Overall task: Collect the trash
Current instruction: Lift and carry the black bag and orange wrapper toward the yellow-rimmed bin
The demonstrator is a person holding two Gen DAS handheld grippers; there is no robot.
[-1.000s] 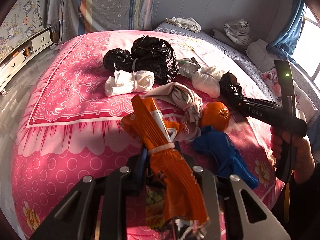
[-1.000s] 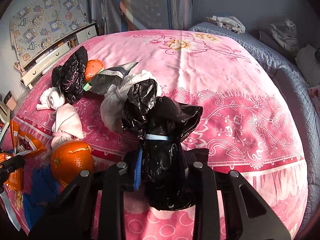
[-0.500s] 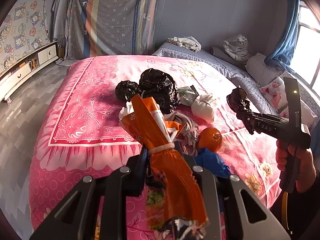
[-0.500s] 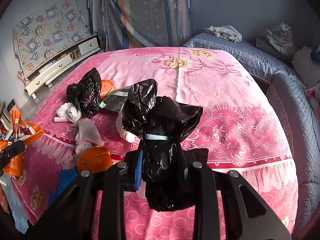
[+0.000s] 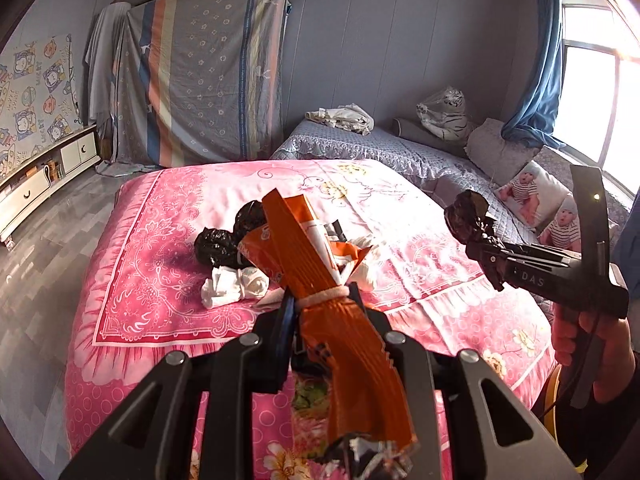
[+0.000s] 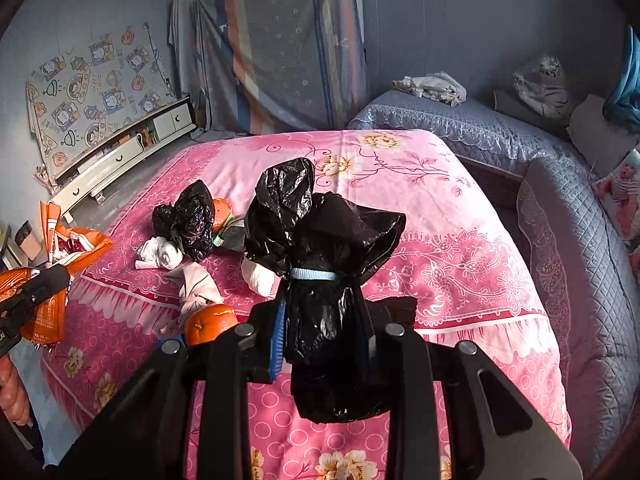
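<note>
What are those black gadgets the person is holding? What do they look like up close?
Each is a matte black handheld tool. The left gripper has two flat angular fingers with silver bolts and a blue pad strip on one jaw. The right gripper, seen from the side, has a pistol-style handle, white "DAS" lettering and a small lit lamp on an upright bar. A dark sleeve covers that arm.

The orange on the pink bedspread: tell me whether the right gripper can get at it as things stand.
Probably not yet. The right gripper is shut on a tied black bag, so its jaws are full. The orange lies uncovered on the bedspread just beside it, with the way down free once the bag is dropped.
</note>
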